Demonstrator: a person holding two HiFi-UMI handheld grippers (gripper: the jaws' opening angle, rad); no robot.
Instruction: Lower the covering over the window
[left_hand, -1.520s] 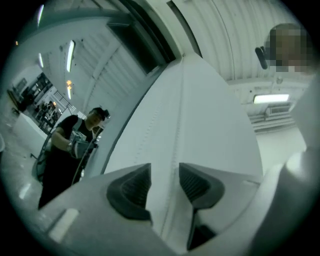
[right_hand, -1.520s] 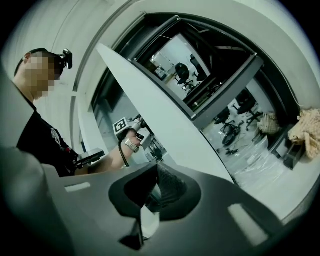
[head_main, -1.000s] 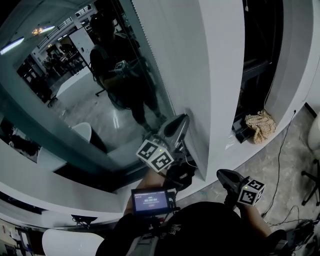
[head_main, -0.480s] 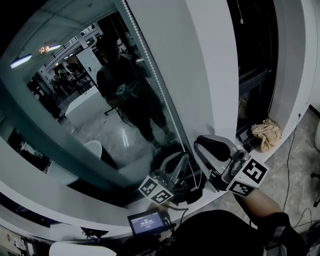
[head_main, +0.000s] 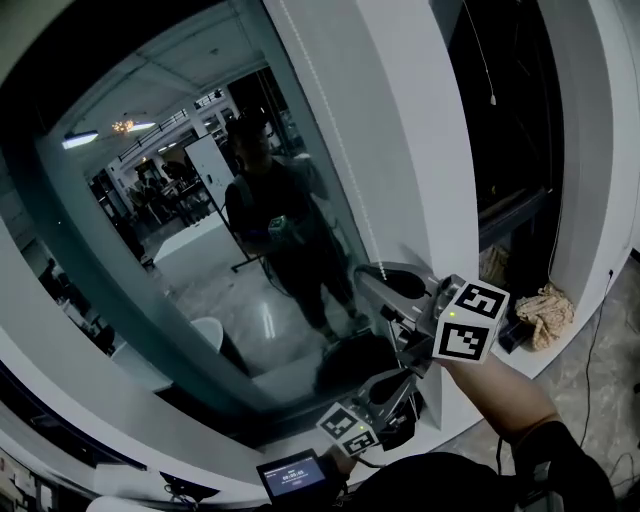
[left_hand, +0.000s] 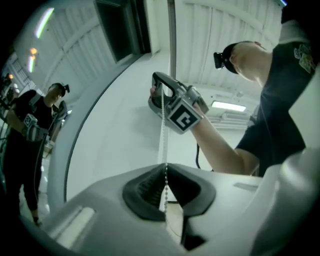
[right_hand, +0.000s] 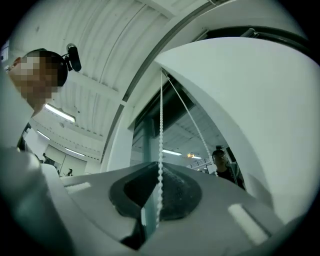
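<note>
A white bead chain (head_main: 330, 120) hangs down the white frame beside the big window pane (head_main: 200, 250). My right gripper (head_main: 368, 278) is raised against that frame. Its jaws have just been closing and are now shut on the bead chain (right_hand: 160, 167), which runs up to the top of the frame; a second strand (right_hand: 197, 132) hangs beside it. My left gripper (head_main: 400, 385) sits lower, shut on the same bead chain (left_hand: 165, 170). In the left gripper view the right gripper (left_hand: 159, 92) holds the chain straight above. The covering itself is not visible.
A crumpled cloth (head_main: 545, 302) lies on the white ledge at the right, below a dark opening (head_main: 500, 130) with a thin pull cord (head_main: 492, 98). A small lit screen (head_main: 295, 475) sits at my chest. A cable (head_main: 590, 350) trails on the floor.
My right gripper has risen from low at my side up to the chain, above the left one. My left gripper has sunk lower along the chain. The head view has tilted upward.
</note>
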